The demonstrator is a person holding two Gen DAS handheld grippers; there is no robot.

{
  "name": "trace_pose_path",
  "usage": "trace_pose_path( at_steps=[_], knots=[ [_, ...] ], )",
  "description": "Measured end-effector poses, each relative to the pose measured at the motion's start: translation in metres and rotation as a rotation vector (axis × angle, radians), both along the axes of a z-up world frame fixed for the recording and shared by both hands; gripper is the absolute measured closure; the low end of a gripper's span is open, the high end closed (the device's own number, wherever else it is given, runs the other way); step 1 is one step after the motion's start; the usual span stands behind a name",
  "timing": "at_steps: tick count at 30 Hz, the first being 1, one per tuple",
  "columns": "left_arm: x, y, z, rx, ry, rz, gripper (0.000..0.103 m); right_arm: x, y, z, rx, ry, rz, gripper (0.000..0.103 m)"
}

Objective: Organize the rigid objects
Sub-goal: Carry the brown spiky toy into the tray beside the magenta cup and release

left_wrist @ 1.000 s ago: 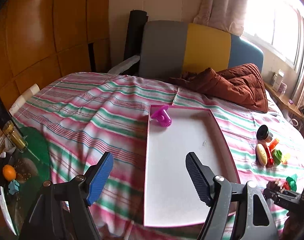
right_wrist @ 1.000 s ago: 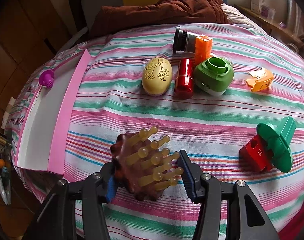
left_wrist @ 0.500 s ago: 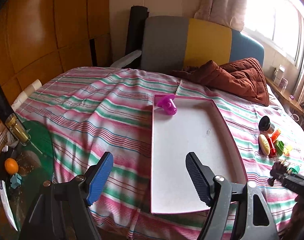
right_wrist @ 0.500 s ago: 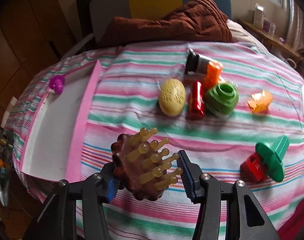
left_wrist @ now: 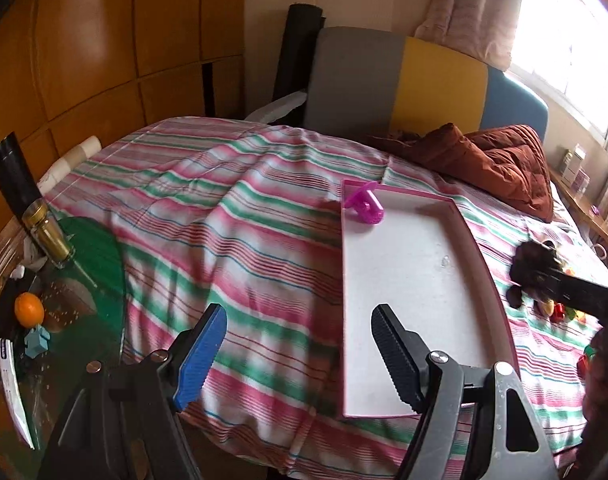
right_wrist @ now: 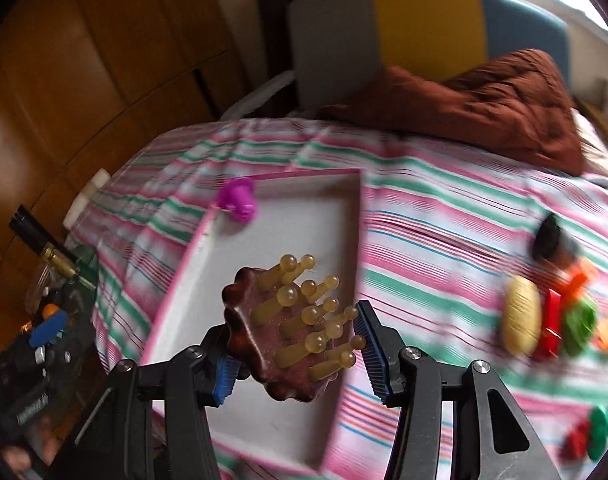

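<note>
Right gripper [right_wrist: 295, 350]: pinching brush [right_wrist: 291, 330], hanging over tray [right_wrist: 259, 420].
Left gripper [left_wrist: 299, 352]: spread, empty, hovering near bed [left_wrist: 223, 240].
Tray: holding pink toy [left_wrist: 366, 206] far-left.

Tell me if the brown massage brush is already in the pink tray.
Not yet. The brown massage brush is held in the right gripper, up over the pink tray, which holds only a magenta toy.

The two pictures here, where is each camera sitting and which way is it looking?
Left wrist: rides the left gripper, looking down over the striped bed at the pink tray; its empty jaws show.
Right wrist: rides the right gripper, above the tray, jaws holding a brown massage brush.
Shared: tray, magenta toy, brown blanket.
</note>
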State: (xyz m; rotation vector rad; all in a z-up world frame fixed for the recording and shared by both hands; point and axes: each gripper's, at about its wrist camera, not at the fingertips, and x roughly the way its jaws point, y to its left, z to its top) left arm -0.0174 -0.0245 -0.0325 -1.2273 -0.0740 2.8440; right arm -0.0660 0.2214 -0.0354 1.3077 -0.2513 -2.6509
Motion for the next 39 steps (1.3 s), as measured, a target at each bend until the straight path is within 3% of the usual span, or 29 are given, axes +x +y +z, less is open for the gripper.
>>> trace_pose_path(
  at_steps=[10,16,21,39],
  knots=[
    [-0.007,-0.019,-0.005,0.023,-0.014,0.037,0.027,-0.091,-0.069,-0.042,-0.044,-0.13,0.052,0.05],
    [-0.014,-0.026,-0.01,0.039,-0.033,0.051,0.027,-0.118,-0.092,-0.067,-0.038,-0.195,0.08,0.047],
    [-0.014,-0.028,-0.009,0.04,-0.025,0.059,0.027,-0.114,-0.094,-0.056,-0.036,-0.151,0.096,0.03],
    [0.0,-0.016,0.005,0.031,0.0,0.024,0.027,-0.035,-0.06,-0.001,-0.016,0.03,0.064,0.028]
  ],
)
